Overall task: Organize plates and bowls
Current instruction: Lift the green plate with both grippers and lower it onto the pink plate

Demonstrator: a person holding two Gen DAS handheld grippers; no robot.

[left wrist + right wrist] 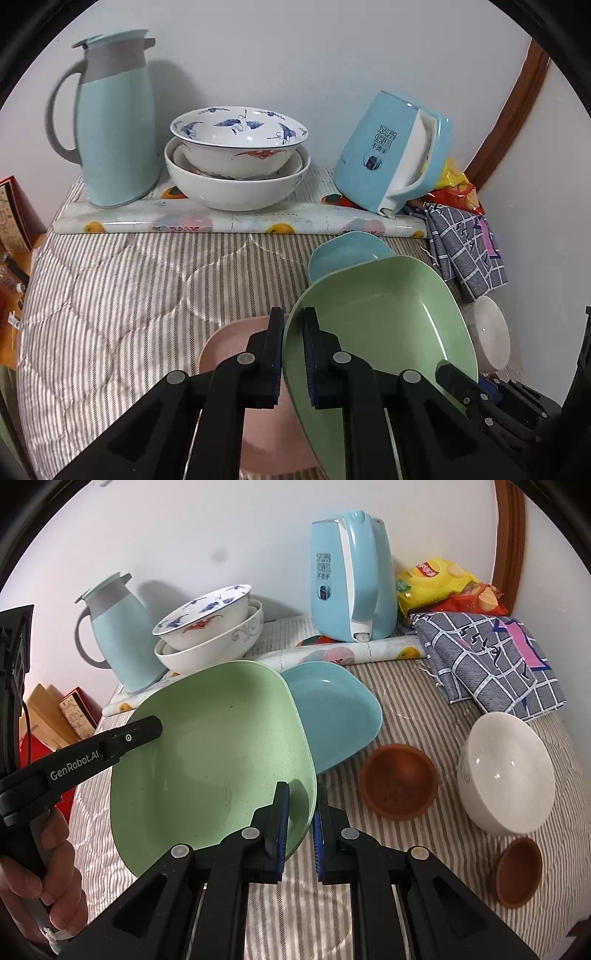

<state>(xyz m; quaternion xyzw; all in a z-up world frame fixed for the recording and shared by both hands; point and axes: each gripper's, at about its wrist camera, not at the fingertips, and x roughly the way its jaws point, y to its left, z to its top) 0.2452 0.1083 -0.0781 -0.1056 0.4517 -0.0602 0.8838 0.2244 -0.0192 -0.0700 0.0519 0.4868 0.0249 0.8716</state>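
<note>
Between both grippers, a green plate [207,760] hangs tilted above the striped quilt [110,295]. Left gripper [293,354]: jaws clamped on the plate's near rim, one pad inside, one outside. Right gripper [300,830]: jaws likewise closed over the opposite rim edge. Below and left of the green plate, a pink plate [221,350] lies flat on the quilt; a blue plate [332,716] lies just behind, its near edge hidden by the green one. Likely step: nest the green plate onto one of these; which one cannot be told. To do it well, level the plate first, centre it over the target, lower both sides evenly, and release one side only once the base bears. Right of the plates sit two brown saucers [399,782] and a tipped white bowl [506,775], apart from each other. Against the wall: nested patterned bowls [236,162], a thermos jug [110,122], a blue kettle [351,576].
</note>
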